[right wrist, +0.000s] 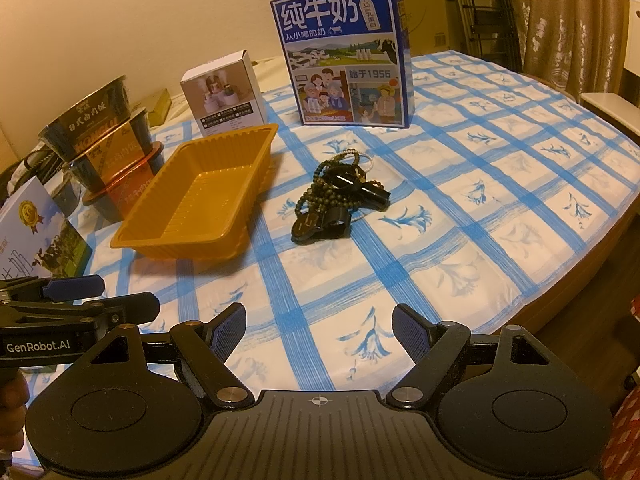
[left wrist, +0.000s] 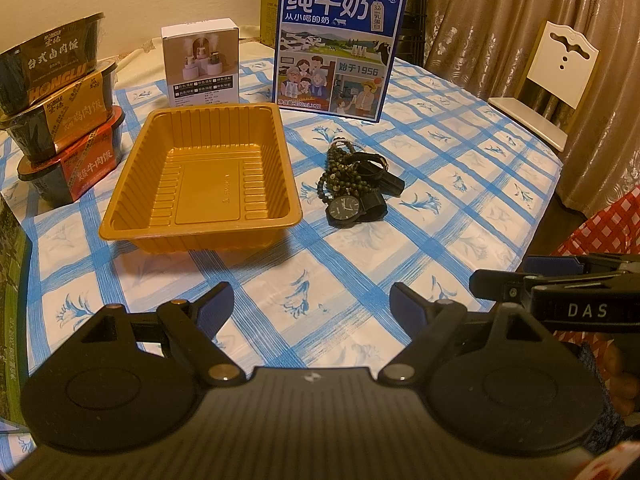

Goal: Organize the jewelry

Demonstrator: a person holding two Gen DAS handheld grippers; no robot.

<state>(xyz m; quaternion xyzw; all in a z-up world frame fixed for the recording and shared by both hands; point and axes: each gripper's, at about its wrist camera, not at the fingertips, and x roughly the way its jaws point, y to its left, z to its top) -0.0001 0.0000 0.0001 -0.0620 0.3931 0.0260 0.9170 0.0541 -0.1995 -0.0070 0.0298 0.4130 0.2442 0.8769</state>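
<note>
An empty golden plastic tray sits on the blue-checked tablecloth. Just to its right lies a heap of jewelry: dark bead strands, a black wristwatch at the near side, and a second black watch behind it. My left gripper hovers open over the cloth, well short of the tray and the heap. My right gripper is also open and empty, beside the left one, short of the heap.
A tall blue milk carton stands behind the jewelry, a small white box behind the tray. Stacked food bowls stand at the left. A white chair is beyond the table's right edge.
</note>
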